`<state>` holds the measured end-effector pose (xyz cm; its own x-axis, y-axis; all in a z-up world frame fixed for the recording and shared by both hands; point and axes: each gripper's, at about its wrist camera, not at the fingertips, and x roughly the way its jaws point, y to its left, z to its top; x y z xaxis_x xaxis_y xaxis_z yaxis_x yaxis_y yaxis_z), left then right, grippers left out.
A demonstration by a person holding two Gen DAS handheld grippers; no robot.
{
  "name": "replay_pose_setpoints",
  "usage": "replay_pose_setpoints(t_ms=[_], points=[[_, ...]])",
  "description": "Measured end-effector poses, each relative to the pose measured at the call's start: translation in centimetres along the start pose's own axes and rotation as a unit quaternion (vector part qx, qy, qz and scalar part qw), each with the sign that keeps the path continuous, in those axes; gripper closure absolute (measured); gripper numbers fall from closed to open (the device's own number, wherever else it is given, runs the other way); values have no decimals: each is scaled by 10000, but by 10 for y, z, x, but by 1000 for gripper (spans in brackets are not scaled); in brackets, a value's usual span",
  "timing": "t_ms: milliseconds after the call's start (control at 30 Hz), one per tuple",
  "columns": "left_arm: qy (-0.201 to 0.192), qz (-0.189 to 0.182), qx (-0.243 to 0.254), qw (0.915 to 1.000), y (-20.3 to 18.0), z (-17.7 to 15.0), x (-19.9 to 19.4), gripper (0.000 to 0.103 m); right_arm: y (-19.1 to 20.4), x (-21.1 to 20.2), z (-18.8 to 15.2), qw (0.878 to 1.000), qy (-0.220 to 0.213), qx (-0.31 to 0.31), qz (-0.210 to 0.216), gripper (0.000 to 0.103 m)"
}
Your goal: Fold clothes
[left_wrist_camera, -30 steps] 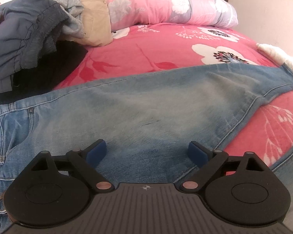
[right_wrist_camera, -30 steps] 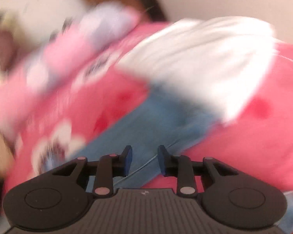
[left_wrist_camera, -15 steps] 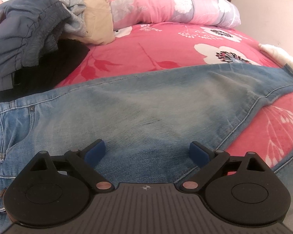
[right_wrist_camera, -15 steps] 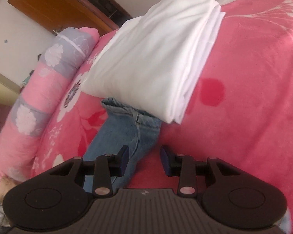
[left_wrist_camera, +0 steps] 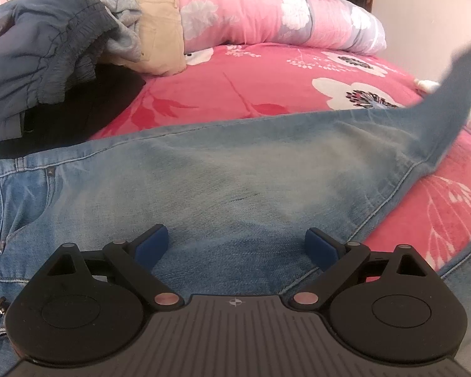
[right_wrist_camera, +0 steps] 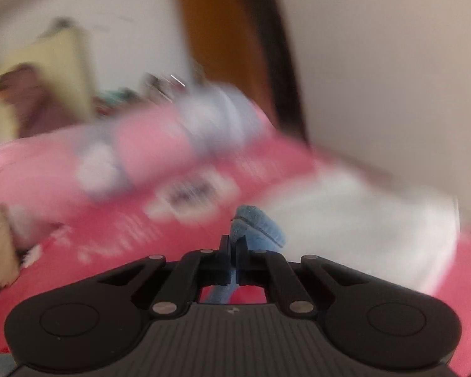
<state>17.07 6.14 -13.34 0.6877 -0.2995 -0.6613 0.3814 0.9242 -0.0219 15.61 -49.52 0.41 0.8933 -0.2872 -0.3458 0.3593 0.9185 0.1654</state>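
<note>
the left wrist view is set low and close over the faded blue denim jeans [left_wrist_camera: 223,169], angled down across the red floral bedspread [left_wrist_camera: 267,78]. the right wrist view, blurred, is raised nearer level; jeans and bedspread are shared.

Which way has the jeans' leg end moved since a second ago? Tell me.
Yes: the jeans' leg end has lifted off the pink bedspread, pinched in the right tongs.

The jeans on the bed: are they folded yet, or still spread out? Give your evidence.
Still spread out. The jeans lie flat across the bedspread, with only the leg end lifted off it, pinched in the right gripper.
</note>
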Motion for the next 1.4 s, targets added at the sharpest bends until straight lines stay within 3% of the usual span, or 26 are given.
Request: replay_pose_setpoints(t_ms=[67,200,400,500,567,600,667,733,800,900,967,1033,1100,1167,1233,1300,1400], points=[[-28,5,-8,10000,0,-1,-1,8,9,-12,20,9992,-333,-224,39,101],[-40,-38,-46,10000,1,-1,-2,6,-6,-10,33,9988,-408,-250,-80,102],[-29,-48,-32,10000,1,-2,-1,6,-37,1,6,9996,-131,-117,-241,102],[-7,-41,-3,10000,1,-2,0,6,-64,10,-31,9984,342,111,-435,102],[5,-33,27,10000,1,-2,0,6,-88,27,-57,9924,1032,296,-599,98],[9,-33,33,10000,2,-2,0,6,-104,29,-67,9882,1206,559,-760,86],[16,-32,44,10000,2,-2,1,6,-136,31,-84,9761,1491,1132,-1102,77],[20,-30,54,10000,2,-1,1,6,-161,14,-83,9693,1189,1776,-1213,75],[18,-22,65,10000,2,-1,1,6,-175,-2,-77,9653,1017,2247,-857,74],[28,-12,71,10000,1,-2,1,6,-135,-14,-68,9766,1022,1890,-106,74],[46,9,75,10000,0,-1,1,6,-83,-14,-66,9833,1164,1307,495,74],[68,46,74,9999,-2,-1,2,6,-7,-11,-80,9795,1439,551,1299,74],[81,66,75,9999,-2,-1,2,6,71,-7,-101,9623,1752,-175,2075,74],[96,64,71,9999,-1,0,2,6,146,-2,-131,9344,2114,-799,2755,76],[113,53,65,9999,-1,1,2,6,203,9,-164,9117,2371,-1309,3089,76],[118,36,75,9999,0,1,2,6,231,15,-192,8955,2564,-1754,3188,77],[96,13,71,9999,0,0,2,6,216,10,-197,8946,2205,-2173,3223,77]])
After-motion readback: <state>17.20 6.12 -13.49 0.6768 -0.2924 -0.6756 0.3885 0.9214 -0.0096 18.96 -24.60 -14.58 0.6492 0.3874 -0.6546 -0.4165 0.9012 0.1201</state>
